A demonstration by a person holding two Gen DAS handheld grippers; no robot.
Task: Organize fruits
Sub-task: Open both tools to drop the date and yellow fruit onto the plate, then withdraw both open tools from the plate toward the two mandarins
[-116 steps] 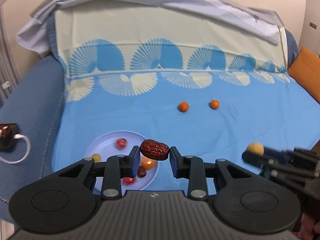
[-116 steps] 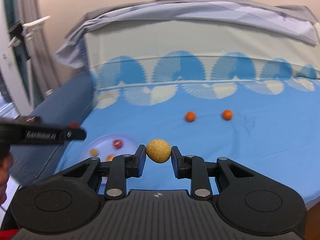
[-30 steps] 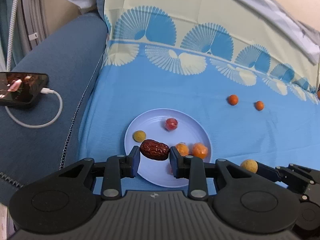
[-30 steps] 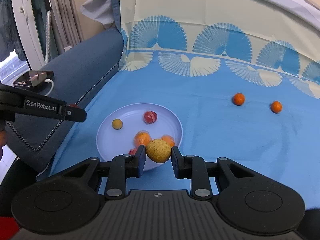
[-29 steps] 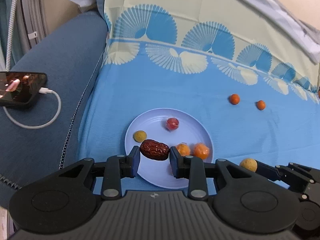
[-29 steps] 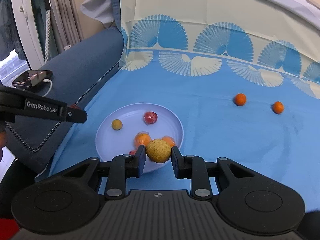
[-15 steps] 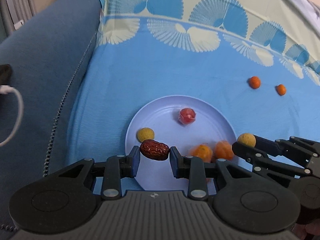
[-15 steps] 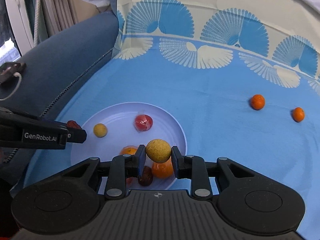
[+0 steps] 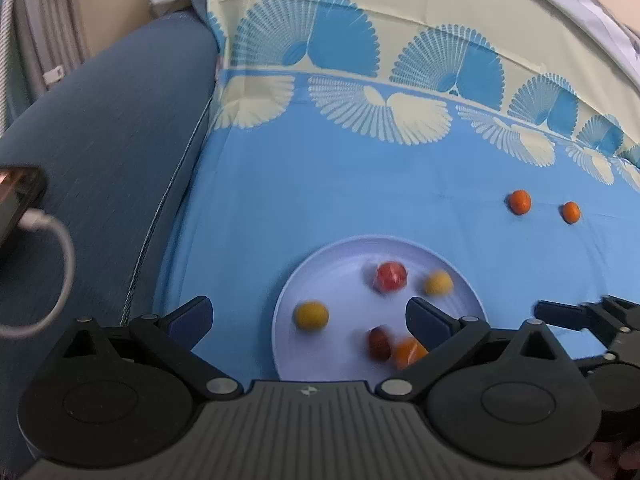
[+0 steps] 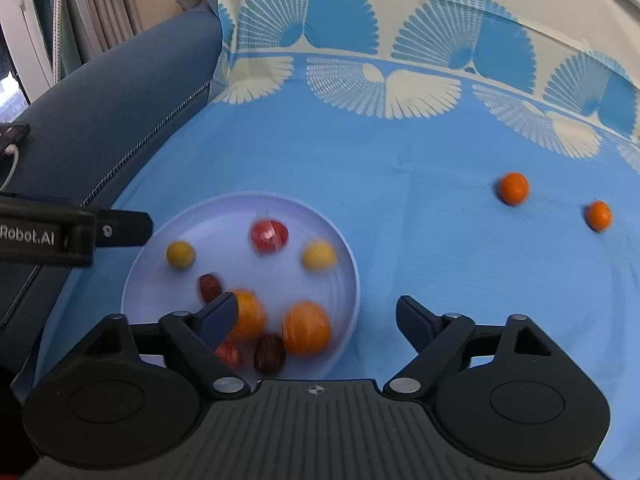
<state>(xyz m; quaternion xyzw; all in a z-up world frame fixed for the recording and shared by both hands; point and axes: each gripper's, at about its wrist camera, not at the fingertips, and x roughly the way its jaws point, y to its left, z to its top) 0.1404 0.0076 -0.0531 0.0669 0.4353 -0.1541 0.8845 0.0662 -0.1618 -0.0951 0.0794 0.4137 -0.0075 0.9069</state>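
A pale blue plate (image 9: pixel 344 256) (image 10: pixel 160 288) lies on the blue sheet and holds several fruits. The dark red date (image 9: pixel 379 343) (image 10: pixel 209 287) and the yellow ball fruit (image 9: pixel 438 283) (image 10: pixel 319 255) lie in it, blurred. A red fruit (image 10: pixel 269 236), a small yellow one (image 10: pixel 180 254) and two oranges (image 10: pixel 306 327) are there too. My left gripper (image 9: pixel 308 316) is open and empty over the plate's near left edge. My right gripper (image 10: pixel 316 312) is open and empty over the plate's near right edge. Two small oranges (image 10: pixel 513 188) (image 10: pixel 599 216) lie on the sheet, far right.
A dark blue sofa arm (image 9: pixel 100 152) runs along the left, with a phone (image 9: pixel 16 196) and white cable (image 9: pixel 52 240) on it. The patterned backrest (image 9: pixel 400 40) rises behind the sheet.
Both grippers have opened. The date dropped from the left one and the yellow ball from the right one into the plate, where they still move.
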